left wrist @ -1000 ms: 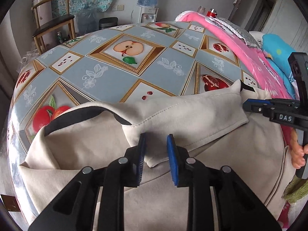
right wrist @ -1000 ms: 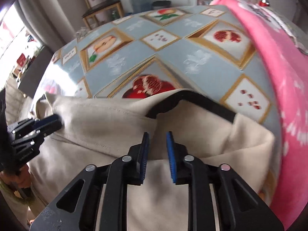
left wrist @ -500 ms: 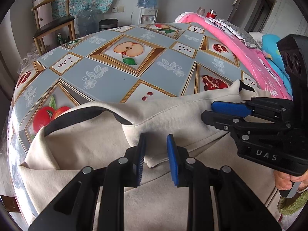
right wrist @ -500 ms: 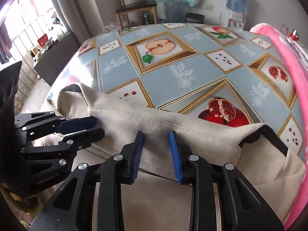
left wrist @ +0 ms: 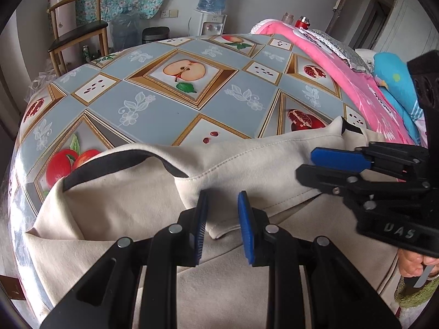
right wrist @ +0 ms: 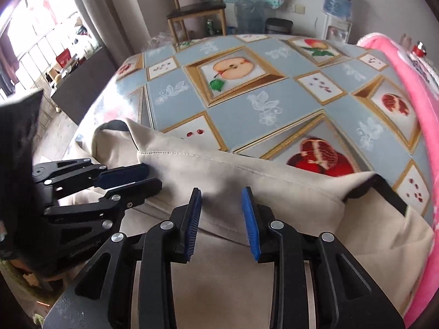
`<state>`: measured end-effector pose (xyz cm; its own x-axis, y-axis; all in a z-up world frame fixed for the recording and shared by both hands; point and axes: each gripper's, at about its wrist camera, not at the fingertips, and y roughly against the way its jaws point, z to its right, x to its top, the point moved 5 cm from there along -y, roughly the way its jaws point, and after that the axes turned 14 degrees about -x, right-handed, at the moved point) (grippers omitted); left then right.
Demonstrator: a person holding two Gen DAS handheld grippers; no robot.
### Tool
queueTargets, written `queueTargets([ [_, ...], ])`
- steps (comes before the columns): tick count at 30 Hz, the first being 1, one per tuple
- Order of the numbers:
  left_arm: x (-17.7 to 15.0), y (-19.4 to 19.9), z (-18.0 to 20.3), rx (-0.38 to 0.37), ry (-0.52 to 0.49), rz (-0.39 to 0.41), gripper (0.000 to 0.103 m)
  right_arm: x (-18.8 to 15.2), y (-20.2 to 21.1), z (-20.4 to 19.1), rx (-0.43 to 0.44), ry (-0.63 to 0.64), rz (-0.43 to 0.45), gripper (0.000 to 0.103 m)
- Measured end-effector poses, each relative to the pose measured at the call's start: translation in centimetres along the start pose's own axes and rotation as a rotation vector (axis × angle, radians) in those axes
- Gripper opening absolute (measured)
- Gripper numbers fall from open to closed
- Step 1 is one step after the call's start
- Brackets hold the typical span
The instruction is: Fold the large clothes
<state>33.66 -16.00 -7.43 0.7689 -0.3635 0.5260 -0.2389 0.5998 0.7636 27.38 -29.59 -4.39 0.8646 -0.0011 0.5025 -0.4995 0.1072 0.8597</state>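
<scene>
Beige garment [left wrist: 142,205] w/ black trim lies spread on the near part of the table [left wrist: 170,109], which has a grey-blue cloth printed w/ apples & pomegranates. One folded edge w/ stitched hem runs across the garment from left to right.

Left gripper [left wrist: 221,229]: jaws a little apart, folded fabric edge sits between the blue pads [left wrist: 245,227]; can't tell if the pads press on it. Right gripper [right wrist: 222,220]: jaws opening, narrow gap, over the same folded edge further to the right; cloth lies under & between them, pads not seen pressing on it. In the left wrist view the right gripper shows side-on just right of the left one, close but apart. A hand [left wrist: 417,266] grips its handle at the lower right.

Pink blanket [left wrist: 354,82] runs along the table's right side. Chair [left wrist: 79,35] & water dispenser [left wrist: 210,8] stand by the back wall.
</scene>
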Motion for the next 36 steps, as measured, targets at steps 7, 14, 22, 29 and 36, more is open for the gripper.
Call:
queueTargets([
  [7,0.0,0.1,-0.1,-0.011,0.010,0.008,0.023,-2.7,0.0,7.4,-0.049,-0.157,-0.056,0.031],
  [14,0.0,0.1,-0.1,-0.010,0.012,0.010,0.023,-3.0,-0.5,9.9,0.177,-0.350,-0.129,0.047],
  [22,0.0,0.1,-0.1,-0.009,0.013,0.012,0.023,-2.2,-1.9,8.5,0.073,-0.257,-0.125,0.012],
  [29,0.0,0.2,-0.2,-0.007,0.013,0.021,0.023,-2.4,-0.7,9.0,-0.081,-0.204,-0.069,0.030],
  [36,-0.2,0.1,0.2,0.021,-0.004,0.034,0.023,0.5,3.0,5.3,0.001,-0.144,0.082,0.036],
])
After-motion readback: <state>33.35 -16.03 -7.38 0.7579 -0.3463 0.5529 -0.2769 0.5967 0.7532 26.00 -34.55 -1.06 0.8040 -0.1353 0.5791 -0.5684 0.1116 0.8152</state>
